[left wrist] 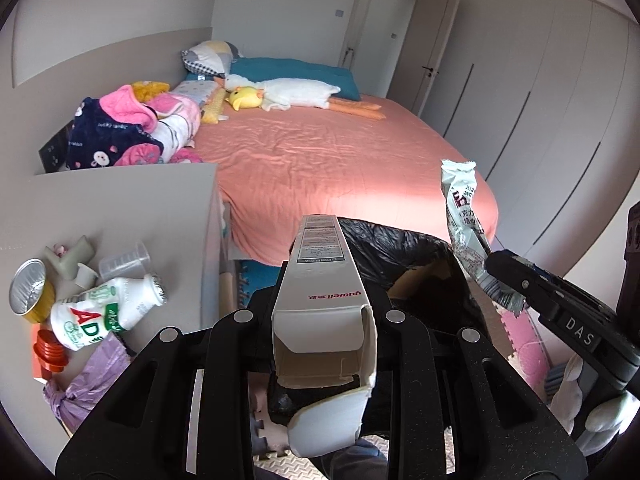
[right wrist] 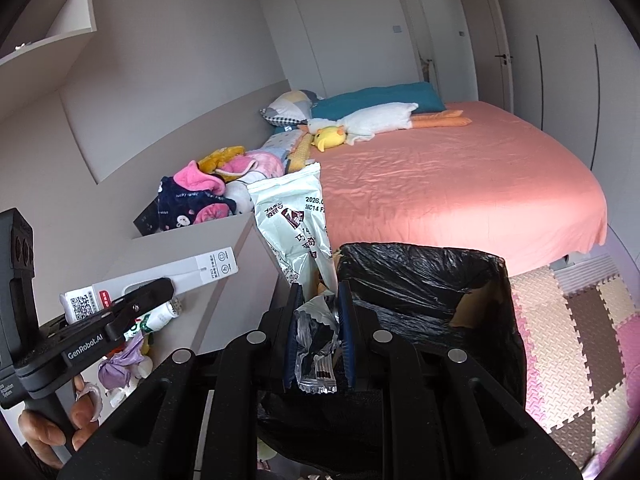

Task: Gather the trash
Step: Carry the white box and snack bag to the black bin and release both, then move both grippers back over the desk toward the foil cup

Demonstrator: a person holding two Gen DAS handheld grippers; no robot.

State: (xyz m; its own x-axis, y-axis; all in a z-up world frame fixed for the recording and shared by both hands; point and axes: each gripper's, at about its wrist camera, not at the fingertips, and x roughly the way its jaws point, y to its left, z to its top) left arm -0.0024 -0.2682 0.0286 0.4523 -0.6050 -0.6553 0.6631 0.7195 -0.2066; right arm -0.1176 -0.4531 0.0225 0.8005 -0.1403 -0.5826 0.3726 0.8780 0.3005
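Carton (left wrist: 324, 304) reads "yuwell"; bottle (left wrist: 94, 318) "AD"; right gripper (left wrist: 506, 280) body "DAS"; left gripper (right wrist: 160, 286) body "GenRobot.AI"; wrapper (right wrist: 298, 220) "26C14".

I see a salmon-pink bedsheet (left wrist: 320, 152), a teal pillow (left wrist: 296, 72), a white goose plush (left wrist: 296, 94) with orange legs, and a yellow duck plush (left wrist: 244, 98). The bin liner (right wrist: 420, 280) is black, the carton (left wrist: 320, 292) white with red lettering, the wrapper (right wrist: 296, 220) pale mint. Floor mats (right wrist: 580, 332) are pink, beige and brown squares.
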